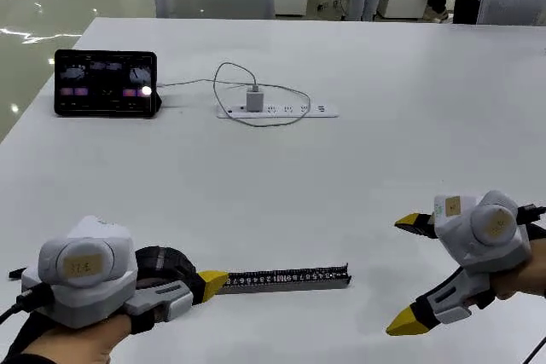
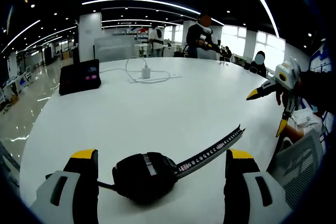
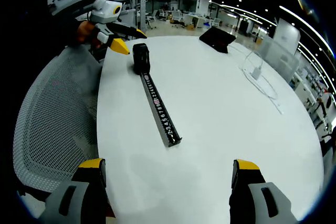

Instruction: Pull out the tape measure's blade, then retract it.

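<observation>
A black tape measure (image 2: 146, 176) lies on a white table (image 1: 341, 168) with its blade (image 2: 210, 153) extended. Its case sits between the wide-open jaws of the left gripper (image 2: 161, 155), which hold nothing. The right gripper (image 3: 169, 164), jaws also spread and empty, faces the blade's far end, apart from it.
</observation>
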A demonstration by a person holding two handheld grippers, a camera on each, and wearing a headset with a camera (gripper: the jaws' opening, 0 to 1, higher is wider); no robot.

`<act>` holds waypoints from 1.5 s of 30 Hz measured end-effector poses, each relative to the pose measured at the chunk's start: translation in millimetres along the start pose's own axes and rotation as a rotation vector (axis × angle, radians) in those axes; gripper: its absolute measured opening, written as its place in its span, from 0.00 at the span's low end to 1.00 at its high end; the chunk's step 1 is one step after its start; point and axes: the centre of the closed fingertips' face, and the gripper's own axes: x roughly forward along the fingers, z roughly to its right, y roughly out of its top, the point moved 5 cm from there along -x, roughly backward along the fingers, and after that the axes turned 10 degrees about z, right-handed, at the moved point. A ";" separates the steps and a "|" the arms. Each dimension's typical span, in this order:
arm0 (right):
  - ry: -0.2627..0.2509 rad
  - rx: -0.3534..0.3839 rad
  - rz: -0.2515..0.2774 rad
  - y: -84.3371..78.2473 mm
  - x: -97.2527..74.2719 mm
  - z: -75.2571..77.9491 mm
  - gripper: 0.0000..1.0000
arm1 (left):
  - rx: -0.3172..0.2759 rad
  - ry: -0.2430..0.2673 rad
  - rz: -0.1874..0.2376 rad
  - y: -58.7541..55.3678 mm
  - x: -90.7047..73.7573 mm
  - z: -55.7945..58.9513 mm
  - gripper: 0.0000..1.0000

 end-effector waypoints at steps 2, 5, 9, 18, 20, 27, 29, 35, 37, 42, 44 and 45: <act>0.006 -0.007 -0.004 1.8 2.2 1.6 0.99 | 0.005 0.022 0.011 -1.5 2.4 -2.1 0.99; 0.013 -0.022 -0.014 4.9 6.5 5.3 0.99 | 0.011 0.045 0.028 -5.3 7.0 -4.5 0.99; 0.022 -0.041 -0.029 7.9 10.3 8.4 0.99 | 0.010 0.080 0.049 -8.5 11.3 -5.8 0.99; 0.042 -0.075 -0.037 12.4 23.1 15.2 0.99 | -0.026 0.184 0.068 -7.3 10.4 -8.6 0.99; 0.049 -0.083 -0.039 13.5 25.9 15.1 0.99 | -0.044 0.205 0.081 -11.7 12.8 -14.4 0.99; 0.076 -0.163 -0.041 15.2 39.7 18.5 0.99 | -0.056 0.202 0.010 -41.4 21.6 -24.2 0.99; 0.086 -0.169 -0.043 14.6 45.6 20.1 0.99 | -0.005 0.172 0.044 -35.5 21.6 -19.3 0.99; 0.113 -0.174 -0.069 11.2 58.1 22.4 0.99 | -0.077 0.185 0.064 -34.9 19.6 -19.6 0.99; 0.123 -0.180 -0.080 9.7 59.8 21.8 0.99 | -0.126 0.194 0.069 -35.7 18.1 -24.2 0.99; 0.142 -0.189 -0.114 4.3 66.4 23.0 0.99 | -0.052 0.180 0.114 -29.5 19.5 -23.0 0.99; 0.149 -0.182 -0.126 2.0 68.5 23.6 0.99 | -0.018 0.156 0.109 -30.7 22.3 -19.0 0.99; 0.151 -0.183 -0.130 1.3 68.9 24.1 0.98 | -0.017 0.155 0.106 -31.8 23.1 -19.1 0.99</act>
